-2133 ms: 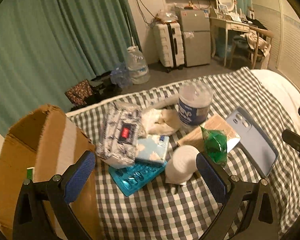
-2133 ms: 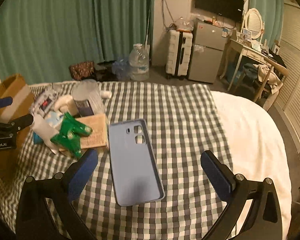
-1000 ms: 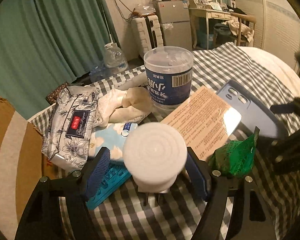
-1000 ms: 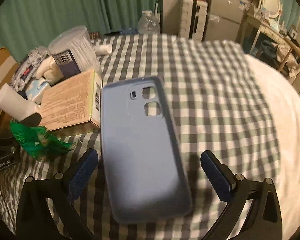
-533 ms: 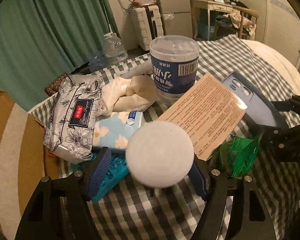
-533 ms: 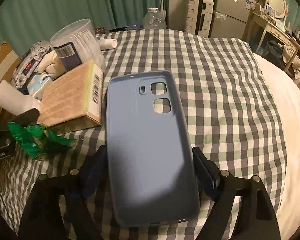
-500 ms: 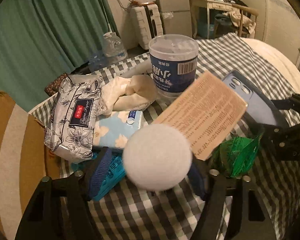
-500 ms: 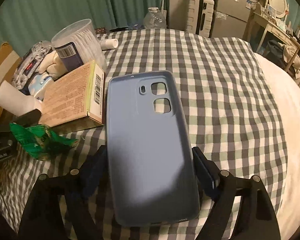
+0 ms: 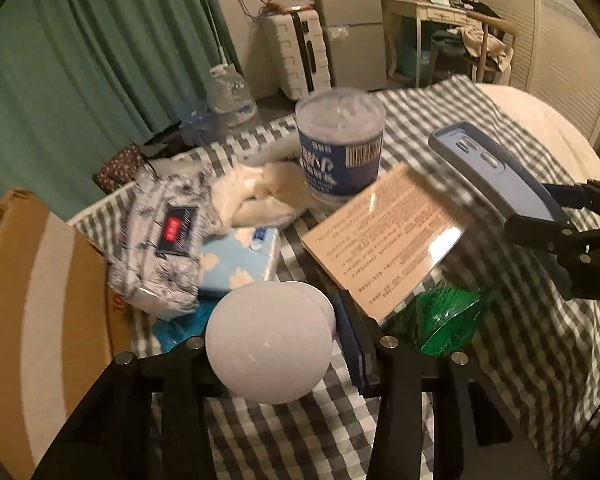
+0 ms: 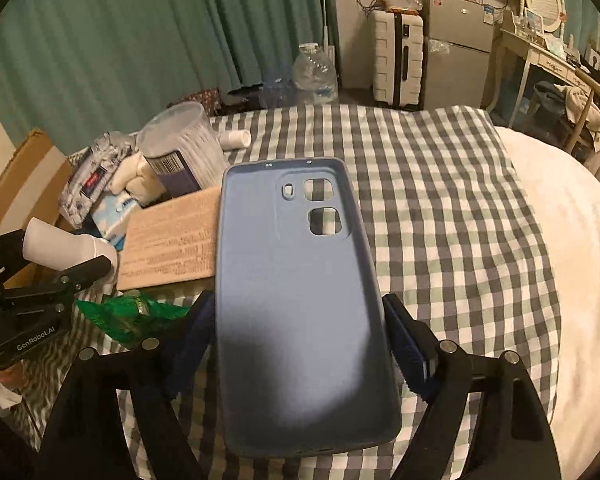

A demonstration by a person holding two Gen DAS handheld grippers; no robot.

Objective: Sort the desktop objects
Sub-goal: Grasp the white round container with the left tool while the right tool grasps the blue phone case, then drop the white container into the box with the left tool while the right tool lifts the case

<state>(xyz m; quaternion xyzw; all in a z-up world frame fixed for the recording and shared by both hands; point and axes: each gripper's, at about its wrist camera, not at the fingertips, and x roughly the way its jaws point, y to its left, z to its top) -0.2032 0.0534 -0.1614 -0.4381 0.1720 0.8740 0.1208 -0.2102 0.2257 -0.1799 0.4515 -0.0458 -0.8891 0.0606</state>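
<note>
left gripper (image 9: pixel 274 332): just closed on round white plug (image 9: pixel 269 336), above checked cloth (image 10: pixel 440 216) | right gripper (image 10: pixel 300 344): clamps matte blue-grey phone case (image 10: pixel 300 300), camera cutouts far end, lifted

The left gripper (image 9: pixel 274 340), angled downward, has just been closing and its pads clamp a white plug (image 9: pixel 268 336). The right gripper (image 10: pixel 300 344), likewise tilted down, pinches a blue phone case (image 10: pixel 300 300) by its long edges.

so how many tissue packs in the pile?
2. Floral-print pack lies beside the cardboard box; light-blue cloud-print pack is tucked partly under it, behind the white plug. More may be hidden underneath.
</note>
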